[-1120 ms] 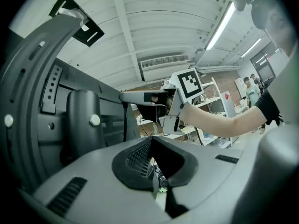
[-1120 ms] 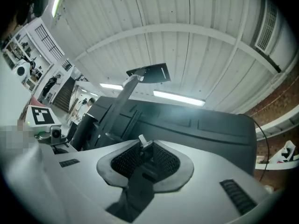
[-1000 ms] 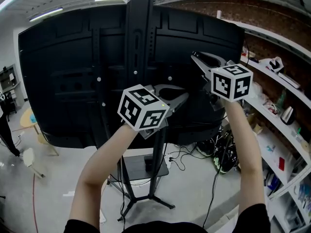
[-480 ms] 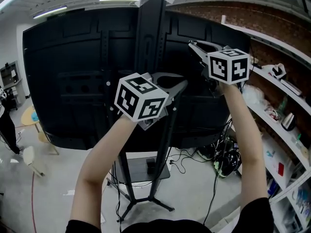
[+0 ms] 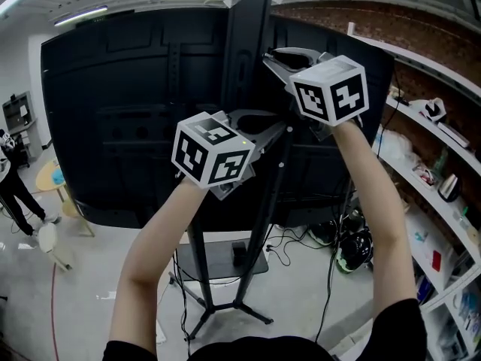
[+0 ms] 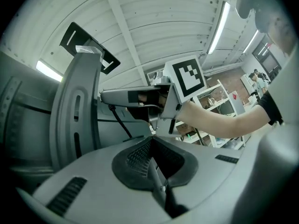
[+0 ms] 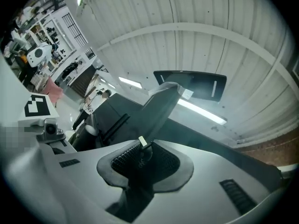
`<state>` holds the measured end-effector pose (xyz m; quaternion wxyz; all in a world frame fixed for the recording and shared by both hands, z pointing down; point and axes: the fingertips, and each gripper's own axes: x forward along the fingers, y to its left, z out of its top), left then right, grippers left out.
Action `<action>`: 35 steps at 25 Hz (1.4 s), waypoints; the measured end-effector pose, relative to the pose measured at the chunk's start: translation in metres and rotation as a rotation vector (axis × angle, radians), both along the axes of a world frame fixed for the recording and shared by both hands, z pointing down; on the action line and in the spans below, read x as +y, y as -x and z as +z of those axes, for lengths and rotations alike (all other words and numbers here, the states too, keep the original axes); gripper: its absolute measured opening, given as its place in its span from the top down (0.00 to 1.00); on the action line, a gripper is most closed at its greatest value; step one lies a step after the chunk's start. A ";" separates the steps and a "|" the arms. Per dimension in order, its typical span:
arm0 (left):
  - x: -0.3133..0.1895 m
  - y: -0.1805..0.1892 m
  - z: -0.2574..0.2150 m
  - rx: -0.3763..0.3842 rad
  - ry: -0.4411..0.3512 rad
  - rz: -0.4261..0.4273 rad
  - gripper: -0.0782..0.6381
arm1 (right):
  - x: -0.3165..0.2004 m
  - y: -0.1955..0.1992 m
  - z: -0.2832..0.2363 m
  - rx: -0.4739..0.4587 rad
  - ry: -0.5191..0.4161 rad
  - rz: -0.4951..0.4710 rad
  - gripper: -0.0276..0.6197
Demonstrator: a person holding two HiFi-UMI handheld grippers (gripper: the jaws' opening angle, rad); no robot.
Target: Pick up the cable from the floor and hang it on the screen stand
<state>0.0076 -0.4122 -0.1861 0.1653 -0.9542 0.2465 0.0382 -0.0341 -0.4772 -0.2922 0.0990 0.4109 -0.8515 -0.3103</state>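
Right gripper point(image 5: 272, 56), head view: has risen and swung left to the top of the screen stand point(image 5: 244, 59); the cable point(image 5: 268, 201) trails below the left gripper point(image 5: 279, 132). Left gripper view: jaws closed on the cable. Right gripper view: jaws pinch the tagged cable; hanging looks imminent.

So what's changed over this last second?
The right claw swung up and left, close to the post of the screen stand; the left claw rose a little. Both still grip the cable strung between them, and the stand hasn't moved.
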 end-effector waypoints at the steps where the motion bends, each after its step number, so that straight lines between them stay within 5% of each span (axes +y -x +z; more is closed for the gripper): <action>1: 0.000 0.003 0.001 0.003 -0.001 -0.003 0.88 | 0.003 0.005 0.005 0.022 -0.008 0.002 0.80; 17: 0.020 0.040 0.056 0.036 0.018 -0.005 0.88 | 0.063 0.053 0.085 0.239 -0.178 0.047 0.80; 28: 0.039 0.045 0.113 0.007 0.063 -0.006 0.88 | 0.087 0.055 0.156 0.245 -0.136 0.012 0.80; 35: 0.036 0.041 0.140 -0.005 0.113 -0.003 0.88 | 0.088 0.050 0.161 0.197 -0.187 0.031 0.80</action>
